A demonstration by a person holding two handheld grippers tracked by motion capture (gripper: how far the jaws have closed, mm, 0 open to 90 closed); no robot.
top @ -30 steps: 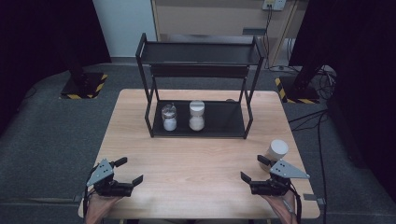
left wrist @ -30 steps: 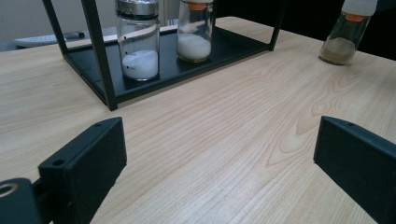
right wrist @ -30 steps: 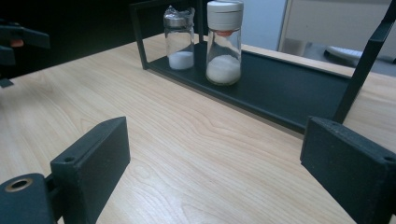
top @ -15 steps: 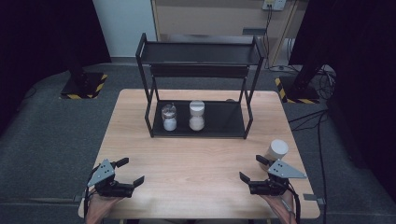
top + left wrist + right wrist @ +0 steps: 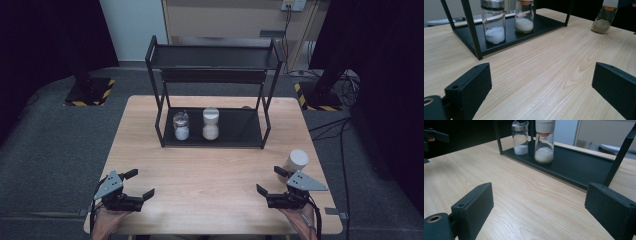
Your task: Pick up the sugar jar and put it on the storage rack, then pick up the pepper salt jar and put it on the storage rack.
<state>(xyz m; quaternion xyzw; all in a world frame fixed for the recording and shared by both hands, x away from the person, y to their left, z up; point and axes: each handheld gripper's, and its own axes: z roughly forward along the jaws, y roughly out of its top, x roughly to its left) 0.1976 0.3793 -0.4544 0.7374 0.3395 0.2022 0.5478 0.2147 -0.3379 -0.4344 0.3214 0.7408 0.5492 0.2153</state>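
A: What does the left tool show?
B: It rests low over the near left corner of the wooden desk, held by a hand that enters from the bottom edge. Its jaws stand wide apart with nothing between them; the left gripper view shows bare wood grain in the gap.

A: And the right tool?
B: It sits over the near right corner of the desk, likewise gaping, with nothing between the jaws. Its grey three-cornered plate faces up.

A: Which thing lies nearest to a tool?
B: A white-capped jar stands upright on the desk just beyond the right tool, near the right edge, apart from the jaws. In the left gripper view it appears at the far upper right, holding a brownish powder.

A: What stands farther back?
B: A black two-tier rack occupies the far half of the desk. On its lower tray stand two jars side by side: a metal-capped jar on the left and a taller light-capped jar on the right, both with white powder at the bottom. Both are well apart from the tools.
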